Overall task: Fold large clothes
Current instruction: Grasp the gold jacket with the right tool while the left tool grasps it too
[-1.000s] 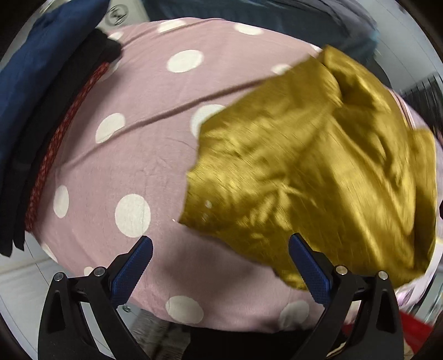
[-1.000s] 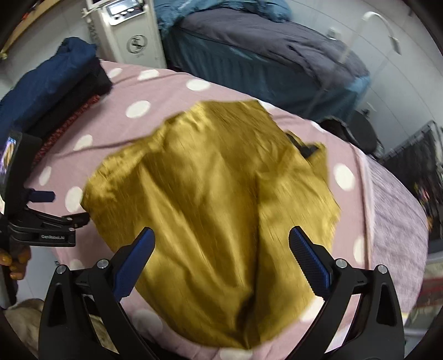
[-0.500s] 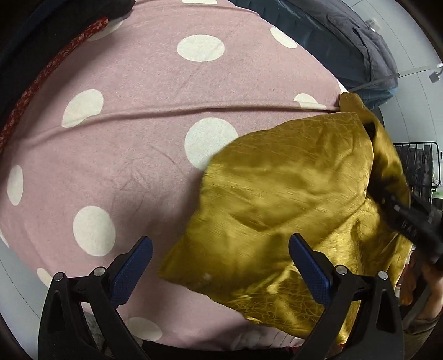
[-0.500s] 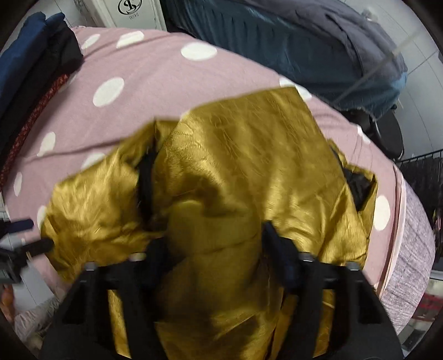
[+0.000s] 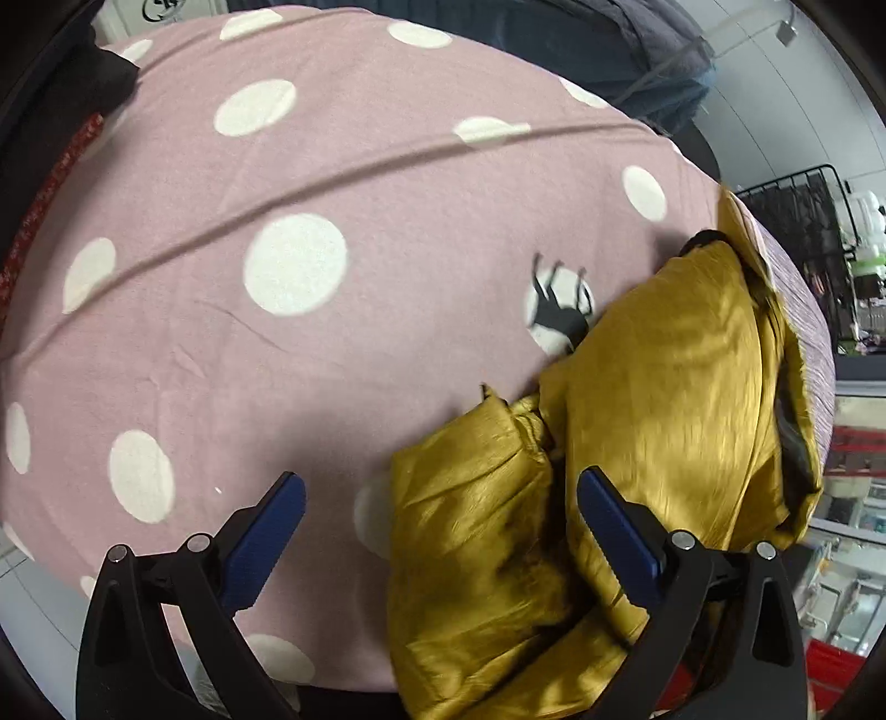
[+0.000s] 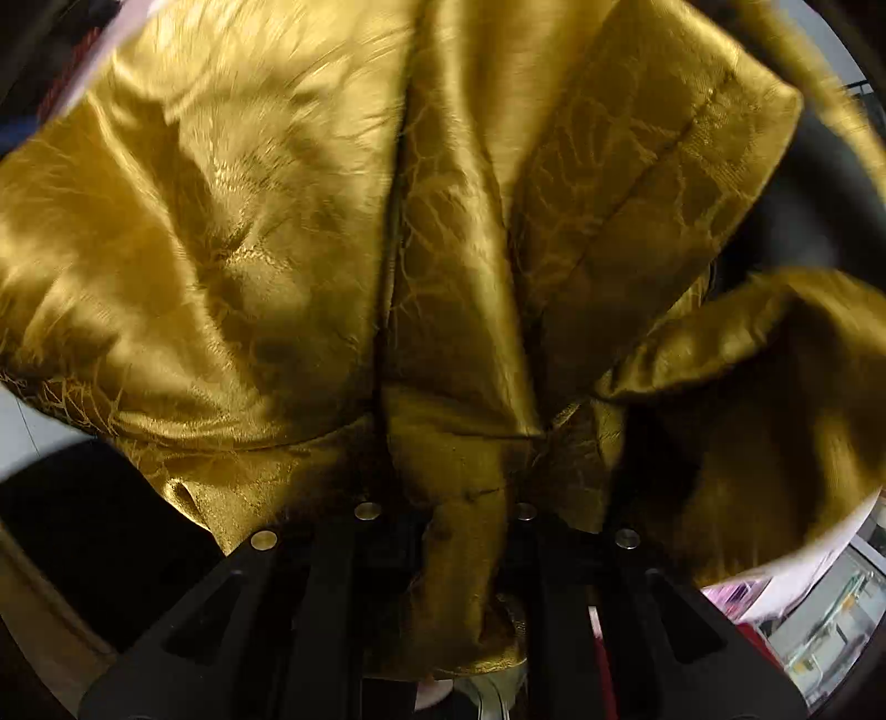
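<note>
A shiny gold garment (image 5: 653, 399) lies bunched at the right and near edge of a pink bed cover with white dots (image 5: 343, 343). A fold of it hangs over the near edge between my left fingers. My left gripper (image 5: 443, 531) is open with blue pads (image 5: 266, 531), and holds nothing. In the right wrist view the gold garment (image 6: 310, 232) fills the frame. My right gripper (image 6: 459, 531) is shut on a gathered bunch of it, and the cloth hides the fingertips.
A dark stack of folded clothes (image 5: 50, 127) lies at the far left of the bed. A dark grey bed (image 5: 609, 39) stands behind. A black wire rack (image 5: 803, 221) stands at the right. A small black scrap (image 5: 559, 310) lies on the cover.
The right gripper closed on the gold garment and pulled it up close to its camera. The garment went from spread flat to bunched at the bed's right edge. The left gripper stayed open.
</note>
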Motion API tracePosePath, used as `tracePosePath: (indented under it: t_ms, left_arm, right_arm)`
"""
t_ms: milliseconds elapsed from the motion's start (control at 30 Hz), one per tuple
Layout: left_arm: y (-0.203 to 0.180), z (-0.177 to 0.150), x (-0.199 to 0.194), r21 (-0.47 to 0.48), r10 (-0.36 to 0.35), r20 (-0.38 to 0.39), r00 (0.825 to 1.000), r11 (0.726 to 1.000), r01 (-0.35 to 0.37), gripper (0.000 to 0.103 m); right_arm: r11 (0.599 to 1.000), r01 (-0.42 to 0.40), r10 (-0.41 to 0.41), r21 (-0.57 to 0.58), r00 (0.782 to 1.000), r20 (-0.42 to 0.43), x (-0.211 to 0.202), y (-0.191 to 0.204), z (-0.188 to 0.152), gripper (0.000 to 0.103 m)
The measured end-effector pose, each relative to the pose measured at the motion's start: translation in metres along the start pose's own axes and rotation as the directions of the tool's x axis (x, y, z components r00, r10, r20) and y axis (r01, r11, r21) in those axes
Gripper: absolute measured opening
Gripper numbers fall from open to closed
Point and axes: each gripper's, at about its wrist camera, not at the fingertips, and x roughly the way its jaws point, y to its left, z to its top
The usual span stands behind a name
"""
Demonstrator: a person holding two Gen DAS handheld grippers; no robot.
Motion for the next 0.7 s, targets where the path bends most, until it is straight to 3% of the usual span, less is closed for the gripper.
tracePosePath:
  t_ms: [133, 200, 333, 433, 533, 667, 700]
  left_arm:
    - [-0.002, -0.023, 0.011, 0.027, 0.006, -0.025, 1.000, 1.000, -0.006, 0.096]
    - [-0.002, -0.039, 0.018, 0.025, -0.004, -0.053, 0.999, 1.000, 0.005, 0.096]
    - [0.004, -0.064, 0.036, -0.003, -0.026, -0.122, 0.992, 1.000, 0.026, 0.096]
    - [0.008, -0.078, 0.046, -0.017, -0.050, -0.162, 0.986, 0.999, 0.048, 0.096]
    - [0.012, -0.083, 0.049, -0.019, -0.028, -0.145, 0.989, 0.999, 0.026, 0.096]
    - [0.026, -0.087, 0.047, -0.052, 0.010, -0.101, 0.995, 0.999, -0.015, 0.096]
    - [0.030, -0.085, 0.050, -0.069, 0.008, -0.100, 0.995, 0.998, -0.015, 0.096]
  right_arm:
    - [0.997, -0.058, 0.060, 0.050, 0.998, -0.031, 0.019, 0.008, -0.041, 0.015]
    - [0.996, -0.058, 0.057, 0.061, 0.998, 0.019, 0.010, 0.008, -0.050, 0.023]
    - [0.998, 0.004, -0.017, 0.065, 0.981, 0.194, -0.033, 0.008, -0.065, 0.071]
    - [0.997, 0.033, -0.054, 0.073, 0.949, 0.310, -0.071, 0.008, -0.073, 0.073]
    - [0.996, 0.015, -0.046, 0.082, 0.919, 0.390, -0.102, 0.009, -0.075, 0.073]
    - [0.998, -0.013, -0.015, 0.054, 0.871, 0.492, -0.136, 0.015, -0.050, 0.079]
    - [0.999, -0.023, -0.002, 0.044, 0.869, 0.494, -0.159, 0.011, -0.039, 0.079]
